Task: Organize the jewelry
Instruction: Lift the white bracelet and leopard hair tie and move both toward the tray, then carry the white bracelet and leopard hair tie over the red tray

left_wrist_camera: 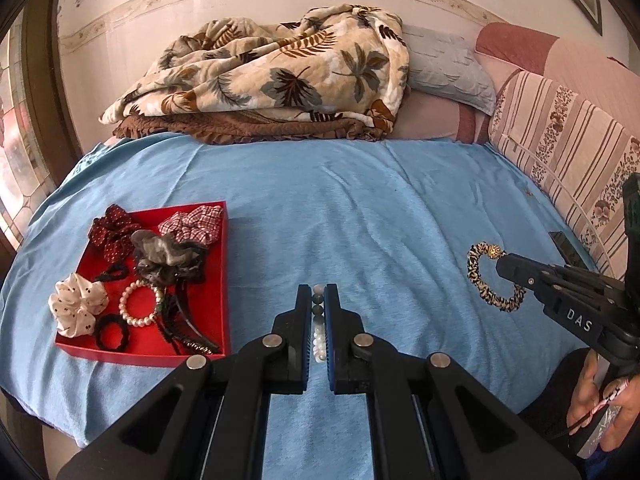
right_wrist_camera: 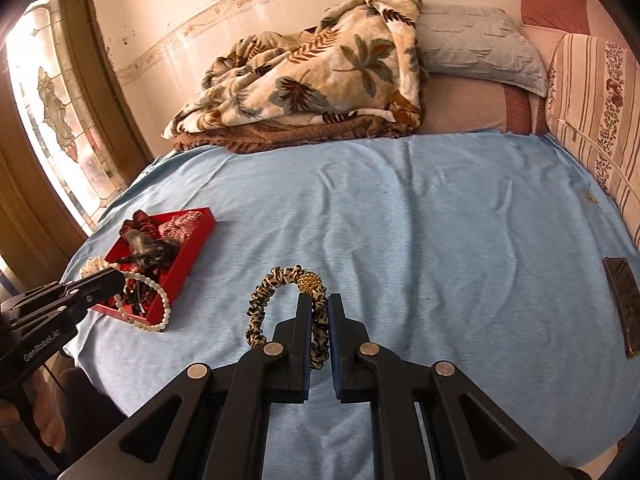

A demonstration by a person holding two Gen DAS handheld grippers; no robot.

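My left gripper (left_wrist_camera: 318,292) is shut on a bracelet of white and dark beads (left_wrist_camera: 319,312), held above the blue sheet. In the right wrist view this bead bracelet (right_wrist_camera: 168,306) hangs as a loop from the left gripper (right_wrist_camera: 116,278), in front of the red tray (right_wrist_camera: 180,268). The red tray (left_wrist_camera: 216,296) lies at the left and holds several scrunchies, a pearl bracelet (left_wrist_camera: 138,304) and a dark hair claw. My right gripper (right_wrist_camera: 320,300) is shut on a leopard-print band with a gold bead (right_wrist_camera: 256,312). Seen from the left, the right gripper (left_wrist_camera: 502,266) carries that band (left_wrist_camera: 472,272) off the sheet.
A leaf-print blanket (left_wrist_camera: 272,76) and a grey pillow (left_wrist_camera: 444,64) lie at the far end of the bed. Striped cushions (left_wrist_camera: 568,152) line the right side. A dark flat object (right_wrist_camera: 620,304) rests on the sheet near them. A person's hand (left_wrist_camera: 600,404) holds the right gripper's handle.
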